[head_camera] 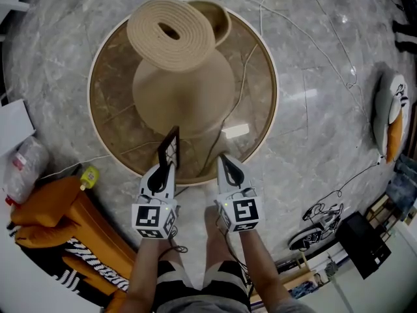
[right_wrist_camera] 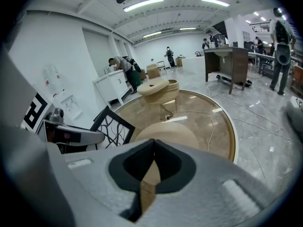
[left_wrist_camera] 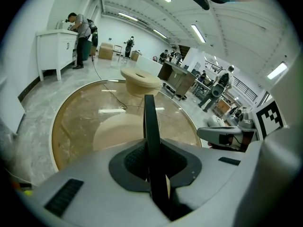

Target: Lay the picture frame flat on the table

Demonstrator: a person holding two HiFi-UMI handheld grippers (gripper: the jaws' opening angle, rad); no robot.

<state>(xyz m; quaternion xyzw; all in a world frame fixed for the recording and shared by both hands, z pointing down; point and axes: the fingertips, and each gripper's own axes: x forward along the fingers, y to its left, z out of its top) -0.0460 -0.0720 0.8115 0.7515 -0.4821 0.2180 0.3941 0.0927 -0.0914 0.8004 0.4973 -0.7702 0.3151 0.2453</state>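
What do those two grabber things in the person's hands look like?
Both the left gripper and the right gripper are pale grey and narrow to a point, with black padding inside the jaws. Each carries a white cube printed with black square markers. The person wears dark-and-pale striped shorts.

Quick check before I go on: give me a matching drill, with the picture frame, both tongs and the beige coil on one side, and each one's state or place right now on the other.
Things:
1. picture frame
2. left tongs
3. right tongs
4. beige coil

States or places:
A. shut, nothing between
B. held up on edge, not flat, over the near rim of the table
C. at the table's far side
D. shut on the frame's edge

Pairs: 1-B, 2-D, 3-A, 4-C
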